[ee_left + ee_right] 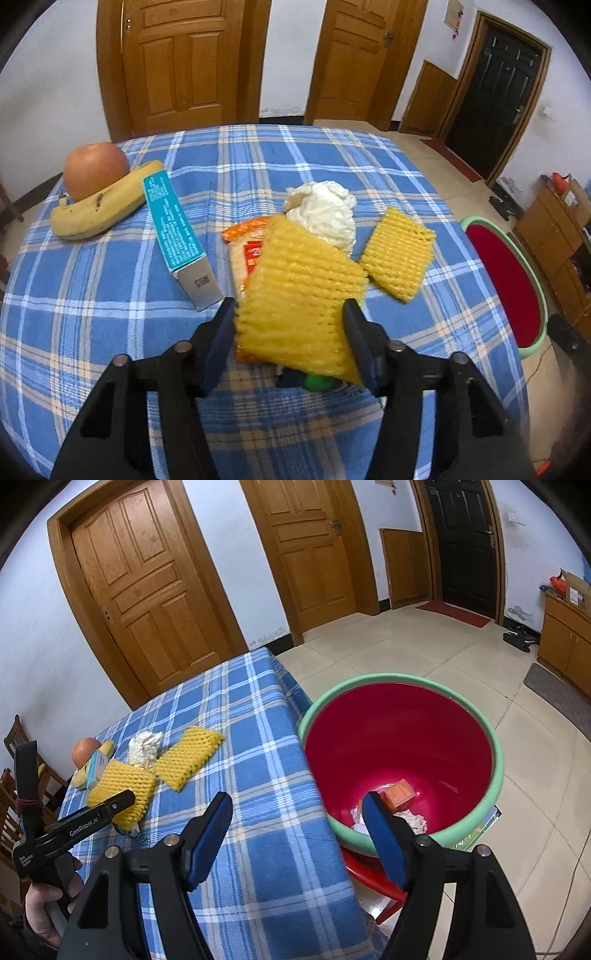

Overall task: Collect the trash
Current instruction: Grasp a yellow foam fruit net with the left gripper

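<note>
Readable text: "GenRobot.AI" in white on the left gripper's black finger, "Data Acquisition System" on its body, both seen from the right wrist view. The teal and grey cardboard box [177, 225] carries a QR-type code on its grey end and small white print too fine to read. The orange and red snack wrapper [245, 243] has red label characters, mostly covered.

Left gripper [290, 317]: jaws part-way apart, with the large yellow foam fruit net [301, 291] between them. Its edges reach both blue pads, and whether they press cannot be told. The net lies on top of the wrapper, and something small and green pokes out under its near edge.

Right gripper [297, 812]: jaws wide apart, nothing between them, hanging over the tabletop's right edge where the blue plaid tablecloth [258, 775] ends.

Further back on the cloth lie a crumpled white tissue wad [321, 210] touching the net's far corner, a smaller yellow foam net [399, 254] just right of it, and a banana [99, 206] touching an apple [96, 170] at far left.

The red plastic basin with a green rim [495, 775] sits just beside the tabletop's right edge, lower, on a red stool. It holds an orange carton and white scraps. Beyond it is open tiled floor, then wooden doors.
</note>
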A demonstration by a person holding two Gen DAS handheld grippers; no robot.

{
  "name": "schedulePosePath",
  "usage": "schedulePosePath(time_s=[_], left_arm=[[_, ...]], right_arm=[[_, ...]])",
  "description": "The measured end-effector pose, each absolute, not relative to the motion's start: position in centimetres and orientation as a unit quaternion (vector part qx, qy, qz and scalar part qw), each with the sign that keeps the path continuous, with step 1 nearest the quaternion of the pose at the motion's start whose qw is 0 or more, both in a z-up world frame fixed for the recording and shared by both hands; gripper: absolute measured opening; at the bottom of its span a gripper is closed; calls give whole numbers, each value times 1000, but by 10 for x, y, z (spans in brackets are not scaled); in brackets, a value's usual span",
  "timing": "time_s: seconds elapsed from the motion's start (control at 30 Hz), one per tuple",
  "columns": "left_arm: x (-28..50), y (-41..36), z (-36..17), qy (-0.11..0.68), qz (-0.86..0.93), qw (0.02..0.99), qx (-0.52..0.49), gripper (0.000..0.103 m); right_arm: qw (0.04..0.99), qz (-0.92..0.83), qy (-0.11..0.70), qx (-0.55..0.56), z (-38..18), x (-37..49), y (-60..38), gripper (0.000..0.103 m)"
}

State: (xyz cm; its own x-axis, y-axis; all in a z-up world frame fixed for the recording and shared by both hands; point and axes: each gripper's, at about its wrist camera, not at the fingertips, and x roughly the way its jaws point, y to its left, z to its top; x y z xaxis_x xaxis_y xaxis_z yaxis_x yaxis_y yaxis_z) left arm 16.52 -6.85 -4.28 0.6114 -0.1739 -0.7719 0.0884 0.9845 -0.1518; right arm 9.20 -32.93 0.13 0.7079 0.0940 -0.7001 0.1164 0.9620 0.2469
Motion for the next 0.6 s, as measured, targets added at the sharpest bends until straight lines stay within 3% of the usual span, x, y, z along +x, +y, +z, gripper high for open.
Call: schedulePosePath(time_s=[0.37,0.6], left_arm=[[155,-56,-25,412,-116,900,-81,15],[141,-36,-5,386,-118,910,-96,12]], right_arm=[[913,17,390,120,0,103,-304,75],[910,38,397,108,-2,114,-282,75]])
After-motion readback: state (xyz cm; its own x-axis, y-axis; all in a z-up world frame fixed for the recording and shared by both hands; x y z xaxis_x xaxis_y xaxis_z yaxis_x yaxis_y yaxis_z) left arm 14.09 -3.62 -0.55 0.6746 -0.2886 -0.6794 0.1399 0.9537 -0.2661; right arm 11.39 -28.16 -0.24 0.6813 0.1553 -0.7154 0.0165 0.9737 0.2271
